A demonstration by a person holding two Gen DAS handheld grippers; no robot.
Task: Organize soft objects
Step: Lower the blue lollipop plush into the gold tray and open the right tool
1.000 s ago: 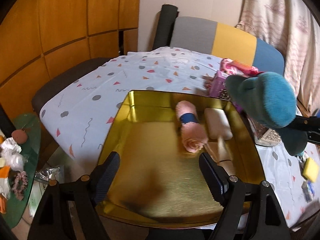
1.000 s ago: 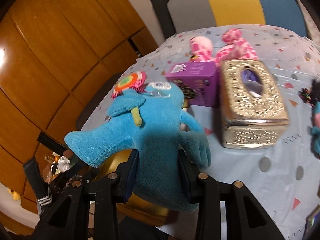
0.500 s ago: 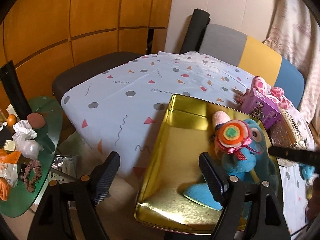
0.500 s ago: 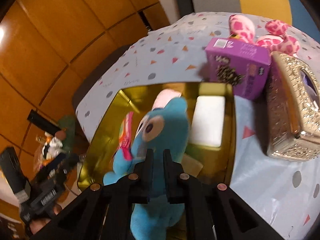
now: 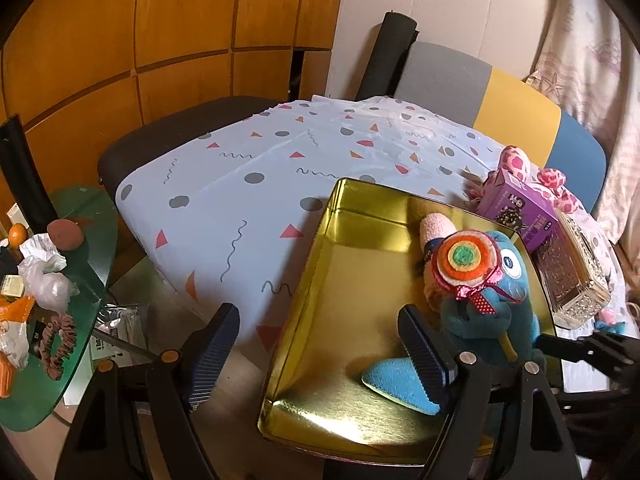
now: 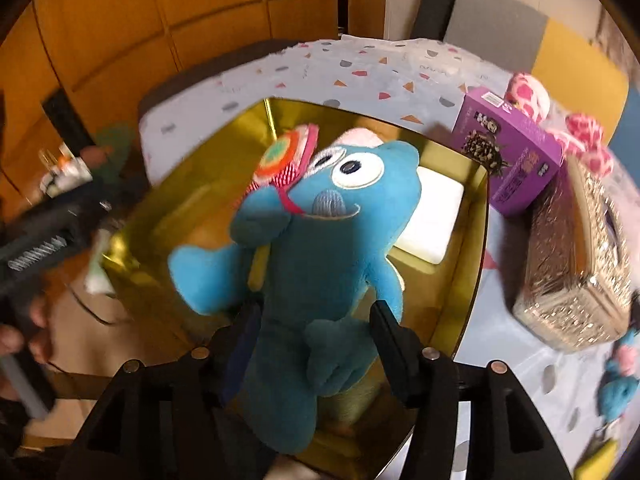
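A blue plush creature (image 6: 320, 240) with a felt lollipop (image 5: 464, 256) lies in the gold tray (image 5: 360, 280), at its right side. My right gripper (image 6: 316, 308) straddles the plush's body. Its jaws are opening and its pads stand beside the plush without squeezing it. A rolled pink towel (image 5: 434, 228) and a white pad (image 6: 436, 212) lie in the tray's far part. My left gripper (image 5: 318, 314) hangs open over the tray's near left edge, holding nothing.
A purple box (image 5: 520, 208), a glittery gold tissue box (image 5: 572, 276) and a pink spotted plush (image 5: 516, 162) crowd the table right of the tray. A small blue toy (image 6: 618, 392) lies further right. A cluttered green side table (image 5: 92, 240) stands left.
My right gripper carried the blue plush from above the table down into the tray, then its tightly squeezed jaws spread apart. The left gripper shifted left, then held still.
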